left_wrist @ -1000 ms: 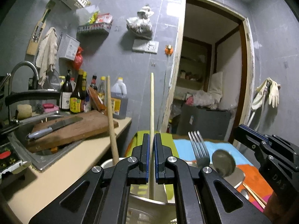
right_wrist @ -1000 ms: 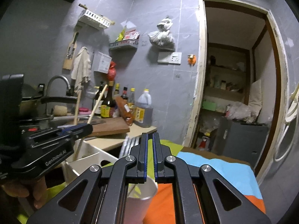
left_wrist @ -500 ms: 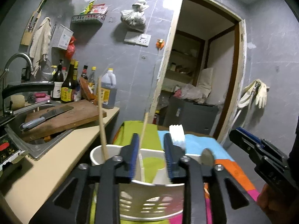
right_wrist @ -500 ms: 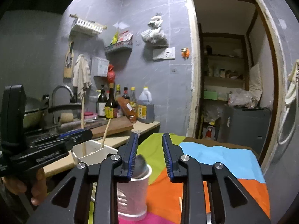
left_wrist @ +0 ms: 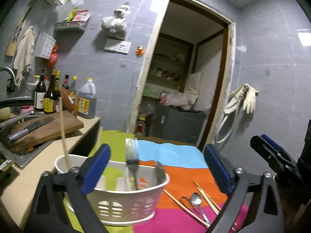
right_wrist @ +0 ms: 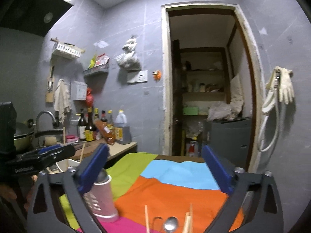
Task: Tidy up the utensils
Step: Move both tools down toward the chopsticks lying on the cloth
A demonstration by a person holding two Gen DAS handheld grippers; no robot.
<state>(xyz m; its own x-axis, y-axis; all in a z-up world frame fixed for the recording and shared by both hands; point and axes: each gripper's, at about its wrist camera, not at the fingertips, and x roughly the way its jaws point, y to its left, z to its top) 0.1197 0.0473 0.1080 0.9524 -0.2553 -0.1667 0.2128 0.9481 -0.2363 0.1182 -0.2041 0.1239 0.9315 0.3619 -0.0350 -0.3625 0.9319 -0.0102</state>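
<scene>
A white plastic utensil caddy [left_wrist: 124,203] stands on the coloured tablecloth [left_wrist: 175,153]. It holds a wooden chopstick [left_wrist: 63,134] at its left, a fork [left_wrist: 132,167] in the middle and a spoon [left_wrist: 160,172] at its right. My left gripper [left_wrist: 157,167] is wide open and empty just above the caddy. Loose chopsticks [left_wrist: 184,205] and a metal spoon [left_wrist: 196,198] lie on the cloth to the caddy's right. My right gripper [right_wrist: 153,172] is wide open and empty above that spoon [right_wrist: 170,224] and those chopsticks [right_wrist: 147,221]. The caddy shows at the left in the right wrist view [right_wrist: 102,198].
A counter [left_wrist: 38,167] runs along the left, with a sink, a cutting board [left_wrist: 44,128] bearing a cleaver, and several bottles [left_wrist: 50,95]. An open doorway [left_wrist: 182,89] is behind the table. The right gripper shows at the right edge of the left wrist view [left_wrist: 272,153].
My left gripper opened and let go of a chopstick into the caddy, then drew back. My right gripper opened wide and moved right, away from the caddy, over the loose utensils.
</scene>
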